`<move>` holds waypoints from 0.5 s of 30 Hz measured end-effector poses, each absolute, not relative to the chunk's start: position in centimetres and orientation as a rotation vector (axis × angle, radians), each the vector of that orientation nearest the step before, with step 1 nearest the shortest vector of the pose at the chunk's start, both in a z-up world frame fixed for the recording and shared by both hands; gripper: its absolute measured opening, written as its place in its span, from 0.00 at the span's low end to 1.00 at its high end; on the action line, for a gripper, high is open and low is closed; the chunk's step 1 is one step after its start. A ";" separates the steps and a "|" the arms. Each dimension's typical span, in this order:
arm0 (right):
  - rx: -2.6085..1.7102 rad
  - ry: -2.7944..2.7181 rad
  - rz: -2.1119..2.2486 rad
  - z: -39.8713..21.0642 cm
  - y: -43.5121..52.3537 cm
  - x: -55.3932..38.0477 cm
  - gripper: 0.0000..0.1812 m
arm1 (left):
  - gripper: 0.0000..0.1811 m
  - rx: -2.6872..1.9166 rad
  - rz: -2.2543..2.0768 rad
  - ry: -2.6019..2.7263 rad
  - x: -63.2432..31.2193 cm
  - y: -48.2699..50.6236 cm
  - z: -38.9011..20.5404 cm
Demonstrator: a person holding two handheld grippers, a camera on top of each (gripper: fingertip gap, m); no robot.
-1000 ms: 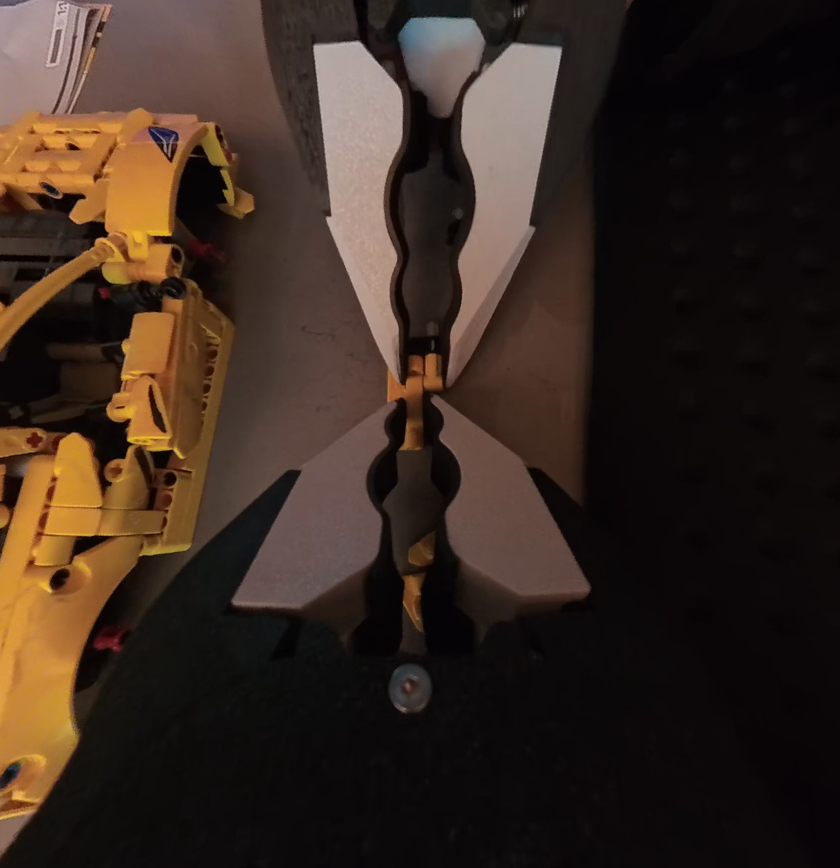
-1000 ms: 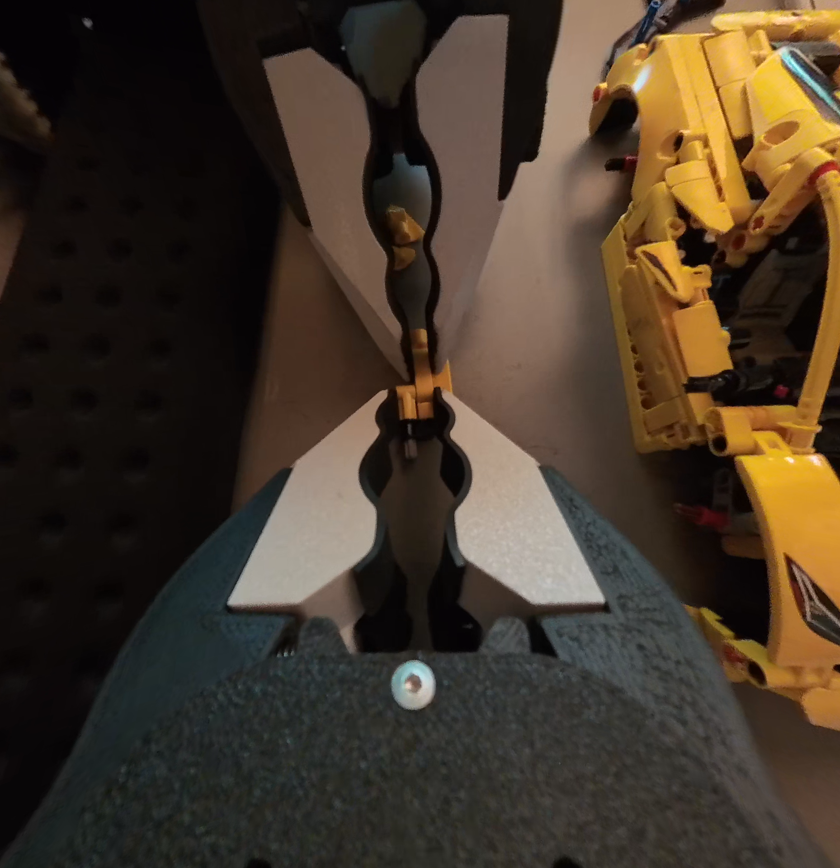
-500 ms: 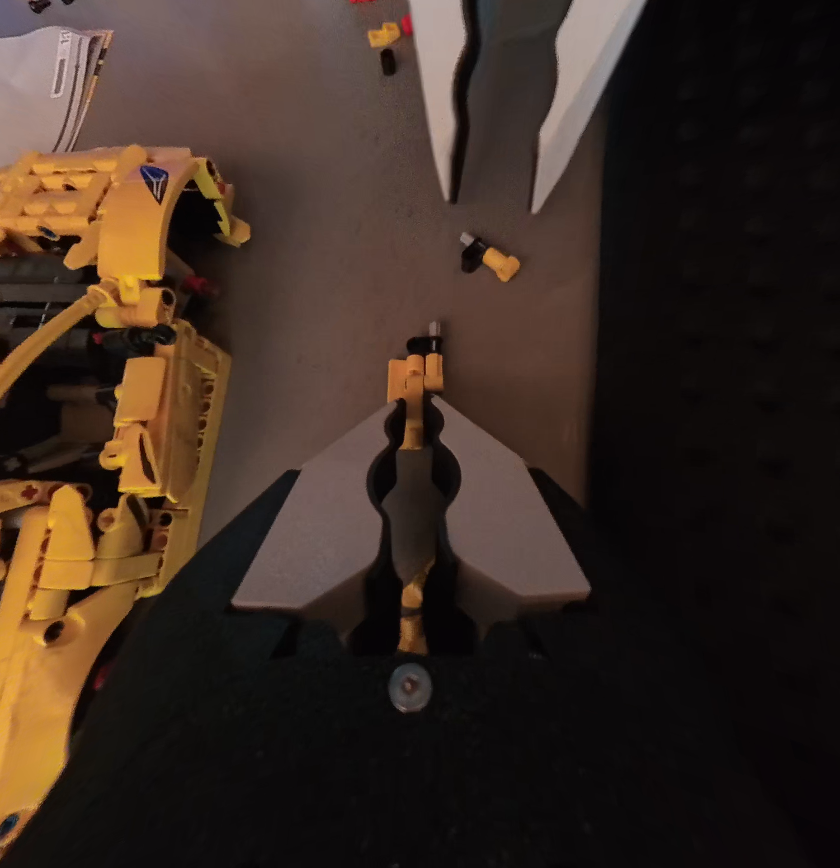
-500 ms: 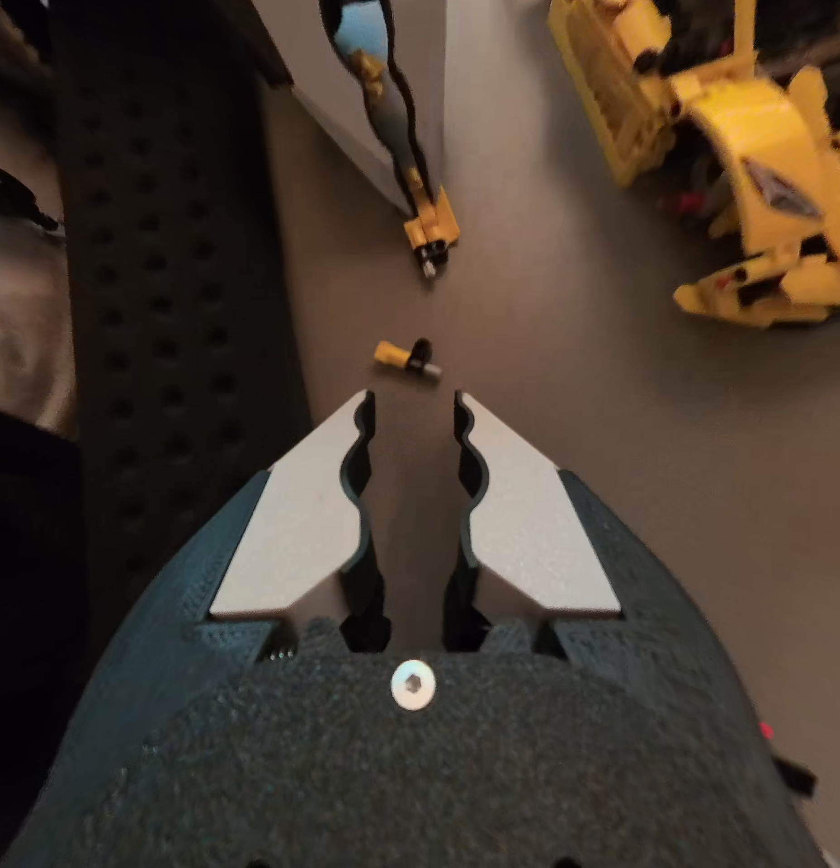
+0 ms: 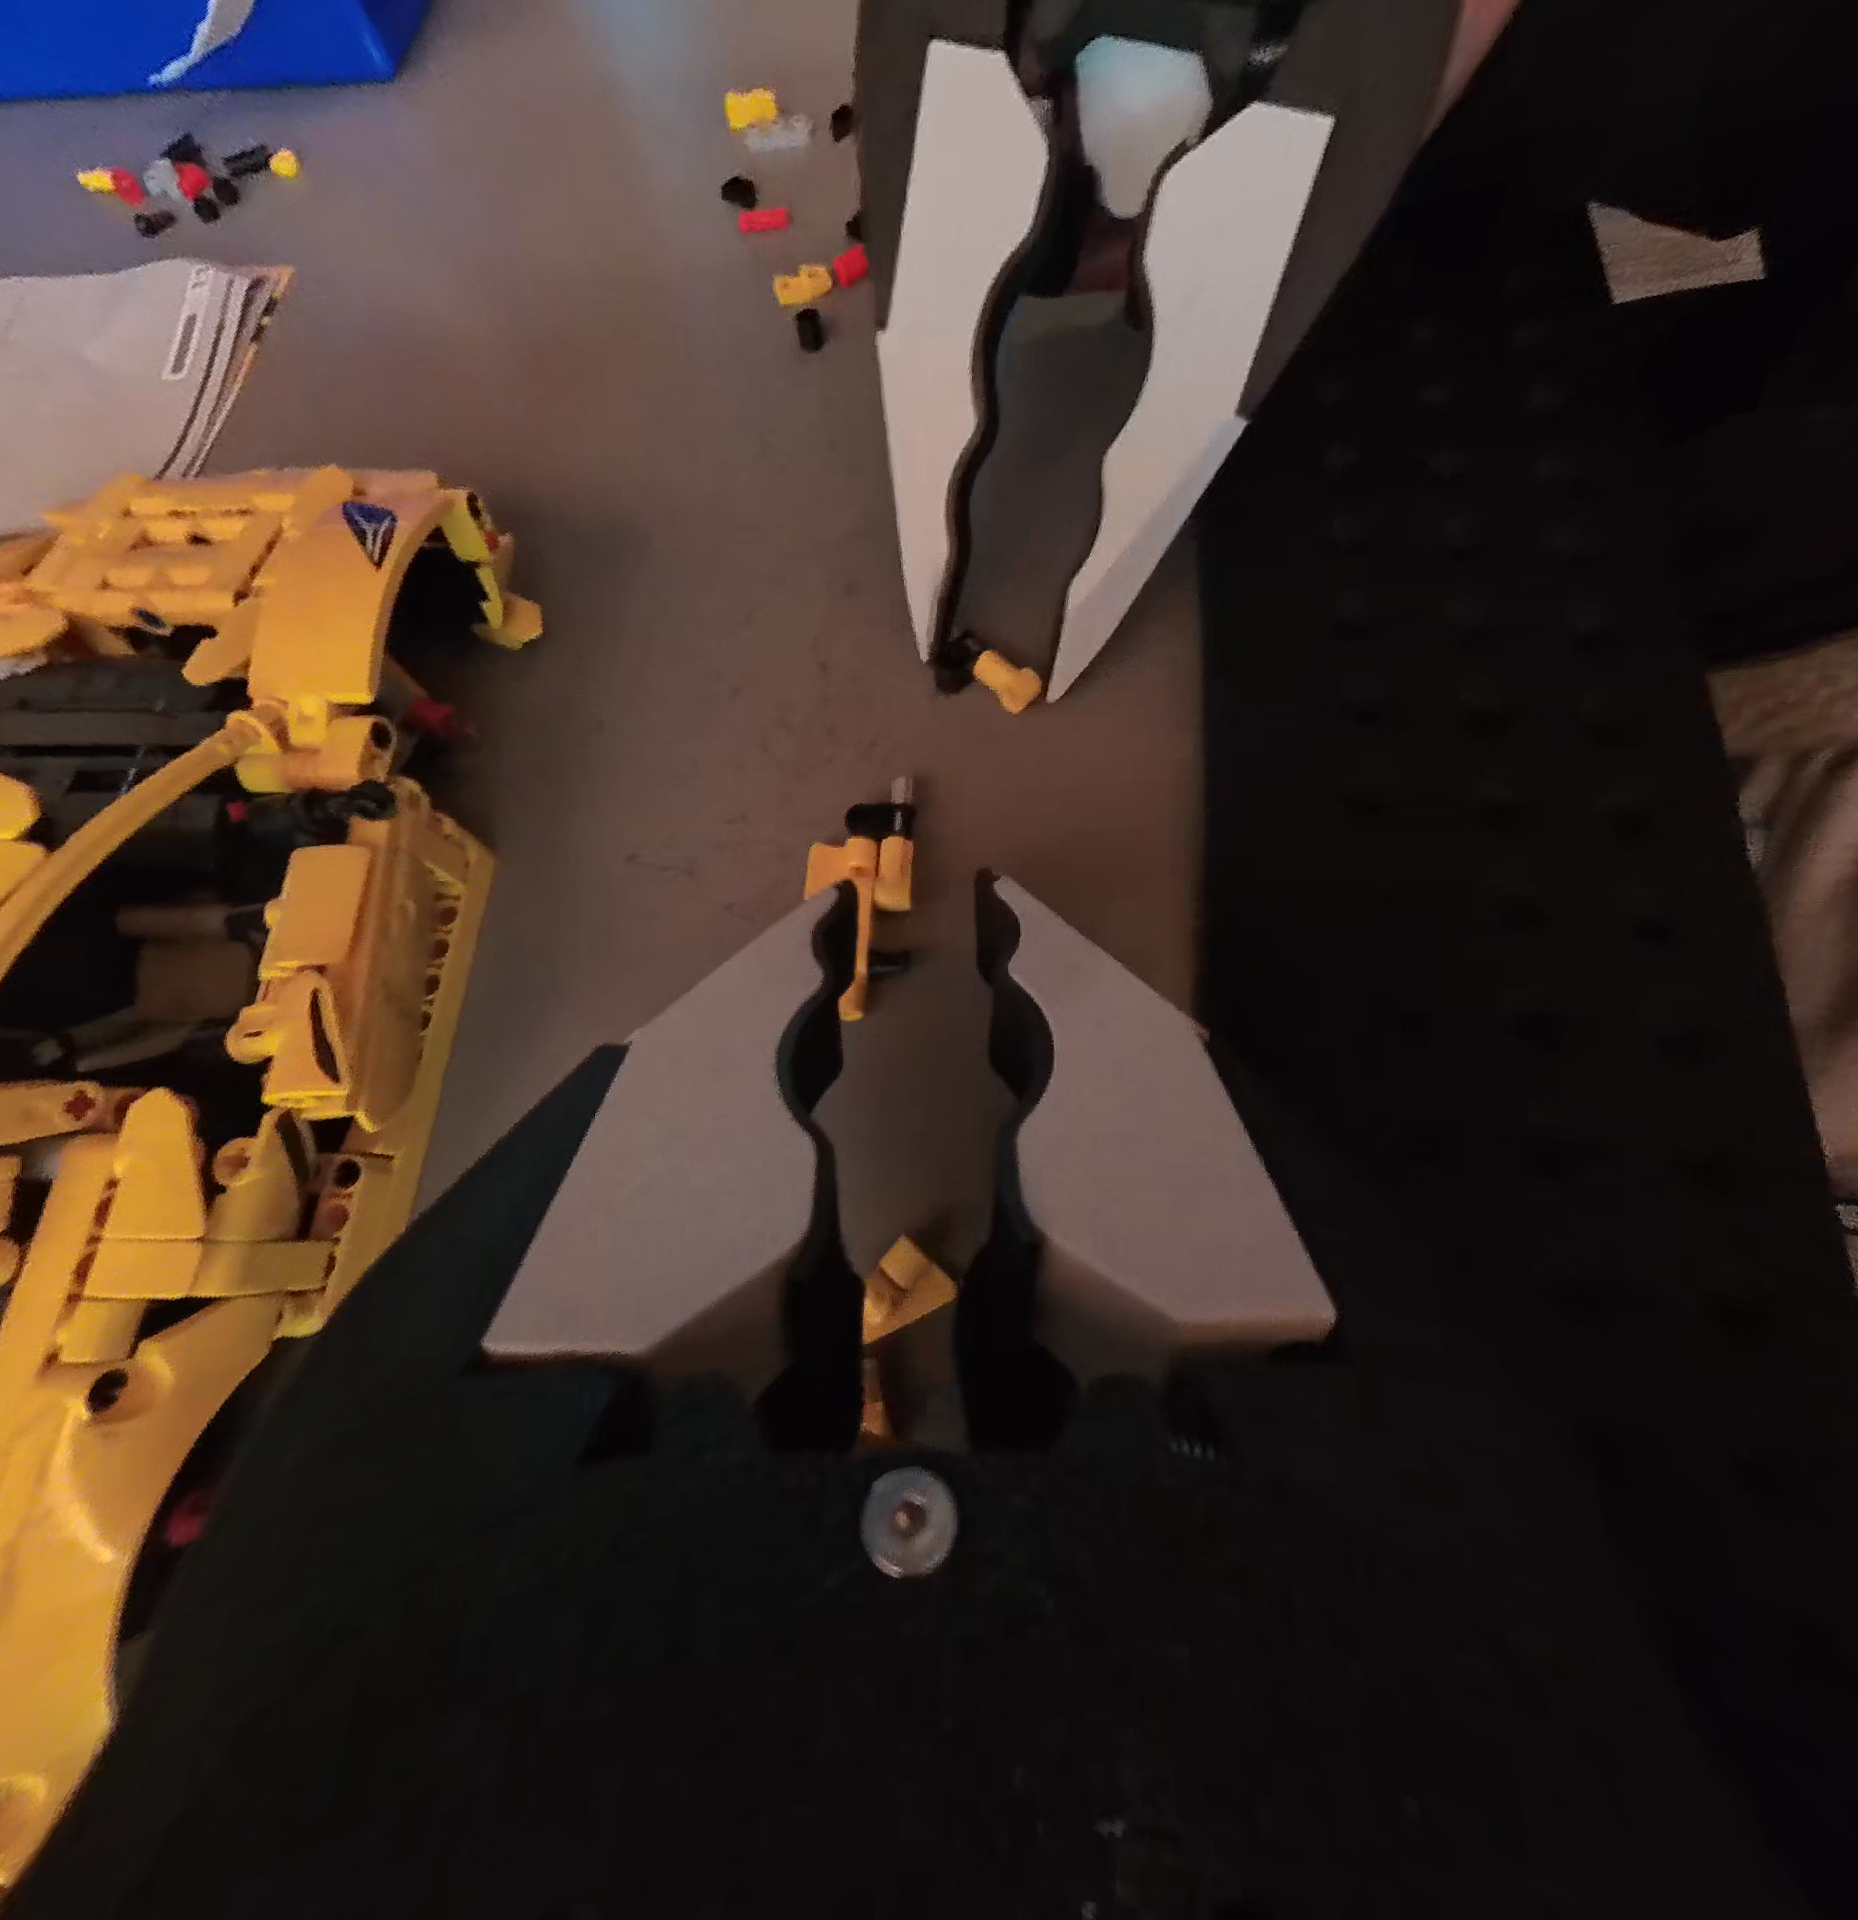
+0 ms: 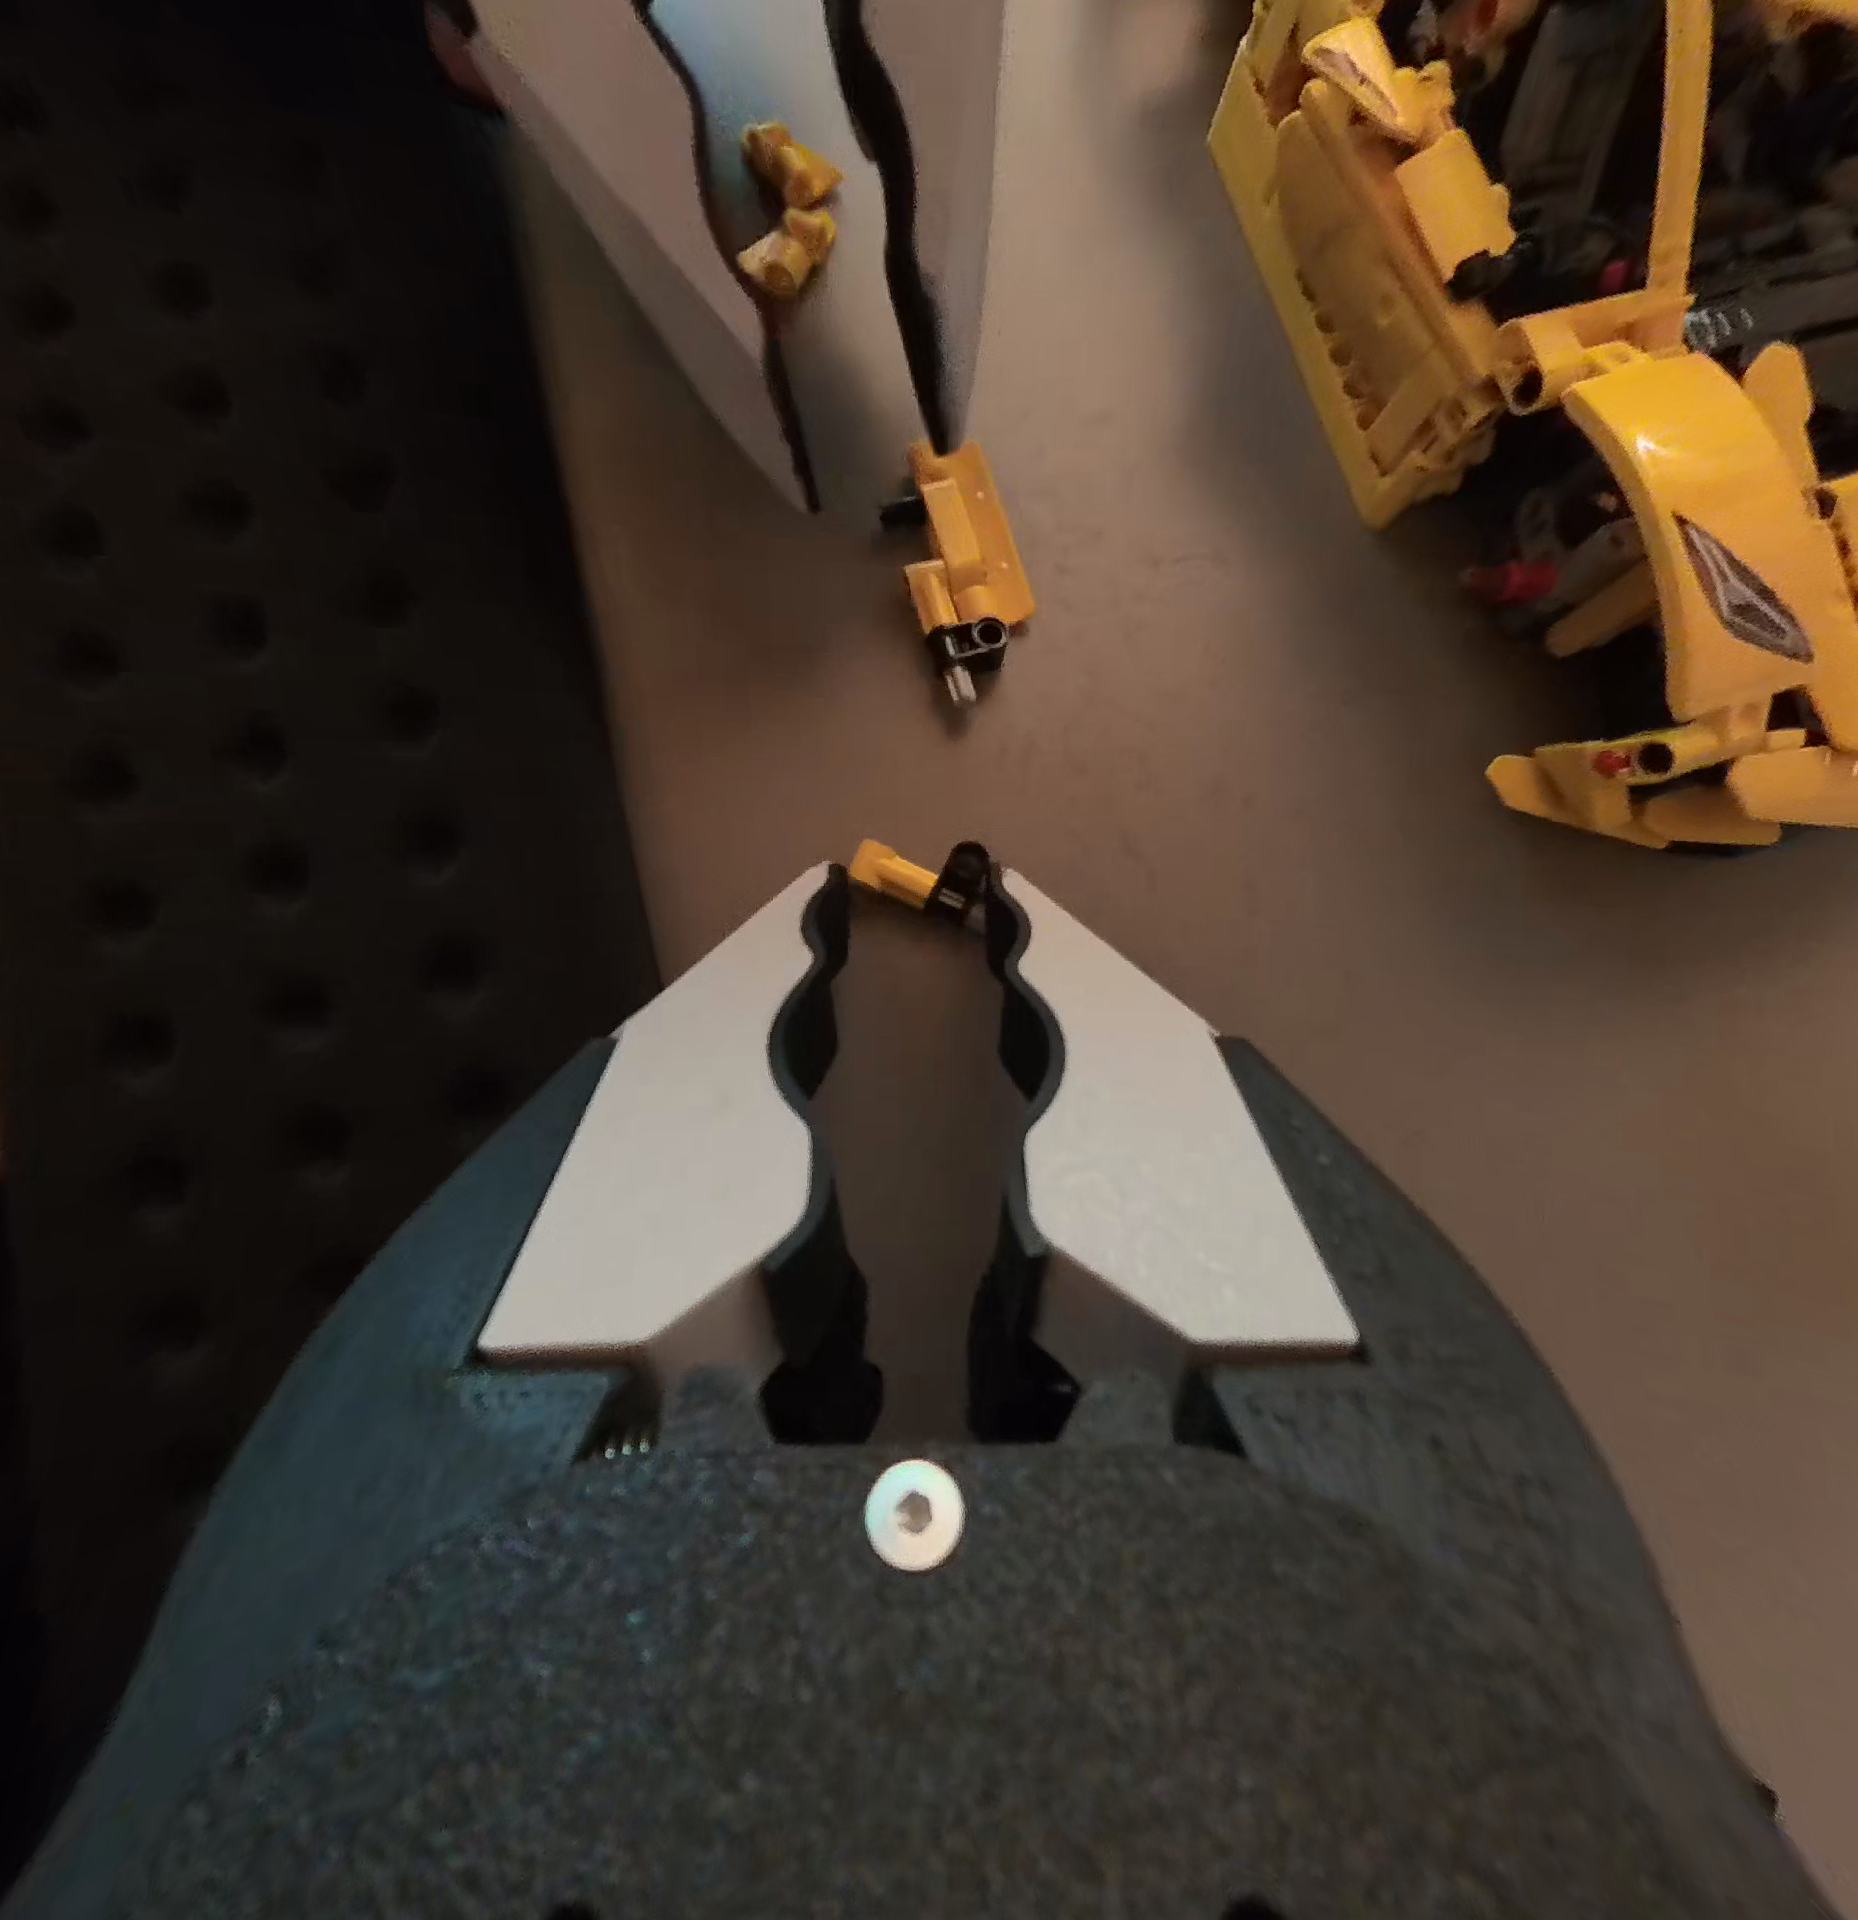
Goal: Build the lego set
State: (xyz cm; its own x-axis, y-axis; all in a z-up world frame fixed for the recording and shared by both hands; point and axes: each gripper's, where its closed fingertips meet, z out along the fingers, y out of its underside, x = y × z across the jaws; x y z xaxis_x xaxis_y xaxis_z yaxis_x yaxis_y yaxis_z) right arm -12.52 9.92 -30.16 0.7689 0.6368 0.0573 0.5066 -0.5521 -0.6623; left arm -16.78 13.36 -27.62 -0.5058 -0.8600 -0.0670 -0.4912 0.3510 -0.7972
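Observation:
A big yellow Lego car lies at the left of the left wrist view and shows at the upper right of the right wrist view. My left gripper is open. A small yellow and black sub-assembly lies on the table against its left fingertip; it also shows in the right wrist view. A yellow piece sits deep between the left fingers. My right gripper is open, with a small yellow and black connector on the table between its tips.
A black perforated mat borders the grey table beside both grippers. Loose small pieces and a second heap lie at the far side. A paper booklet and a blue box are at the far left. Left tips to right tips: about 7 centimetres. Measured from the fingertips, the yellow piece is 7 centimetres or so from the left gripper and 12 centimetres from the right. It is also in sight in the right wrist view.
Both grippers were shut tip to tip on the sub-assembly. The right one opened and drew back, the connector dropped to the table. Now the left has opened and the right tips flank the connector.

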 end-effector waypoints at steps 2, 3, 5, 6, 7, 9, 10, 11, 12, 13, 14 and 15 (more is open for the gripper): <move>-2.241 -0.809 0.297 -29.6 10.3 -13.1 0.14 | 0.12 -1.137 -1.033 2.137 -16.9 12.9 -27.2; -2.216 -0.761 0.347 -29.1 10.6 -13.5 0.14 | 0.12 -1.116 -1.043 2.130 -16.9 12.6 -27.0; -2.164 -0.632 0.445 -27.4 11.6 -14.0 0.14 | 0.12 -1.089 -1.073 2.095 -16.9 12.4 -26.1; -2.135 -0.592 0.467 -26.6 12.1 -14.1 0.14 | 0.12 -1.107 -1.110 2.063 -16.8 12.5 -25.6; -2.105 -0.579 0.449 -26.0 12.6 -14.2 0.14 | 0.12 -1.153 -1.164 2.023 -16.7 12.7 -25.1; -2.054 -0.604 0.312 -25.3 13.5 -14.3 0.14 | 0.12 -1.267 -1.288 1.931 -16.5 13.6 -24.1; -2.029 -0.629 0.254 -25.0 13.8 -14.6 0.14 | 0.12 -1.315 -1.345 1.879 -16.4 14.2 -23.5; -1.997 -0.635 0.199 -24.6 14.2 -14.9 0.14 | 0.12 -1.357 -1.402 1.832 -16.3 14.7 -23.0; -1.955 -0.630 0.151 -24.1 14.6 -15.3 0.14 | 0.12 -1.399 -1.466 1.798 -16.3 14.9 -22.7; -1.920 -0.628 0.095 -23.6 15.0 -15.5 0.14 | 0.12 -1.448 -1.547 1.776 -16.3 14.8 -22.5; -1.901 -0.634 0.020 -23.3 15.4 -15.5 0.14 | 0.13 -1.500 -1.642 1.750 -16.4 14.6 -22.3; -1.883 -0.639 -0.060 -23.0 15.7 -15.3 0.14 | 0.14 -1.552 -1.734 1.716 -16.4 14.6 -22.0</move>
State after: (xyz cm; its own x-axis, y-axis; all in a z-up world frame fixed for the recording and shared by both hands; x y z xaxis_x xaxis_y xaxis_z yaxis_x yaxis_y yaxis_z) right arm -15.29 15.66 -23.01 0.8537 0.3997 0.3337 0.4552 -0.2617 -0.8511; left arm -16.41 14.58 -22.02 -0.4014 -0.7759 0.4866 -0.4787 -0.2752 -0.8337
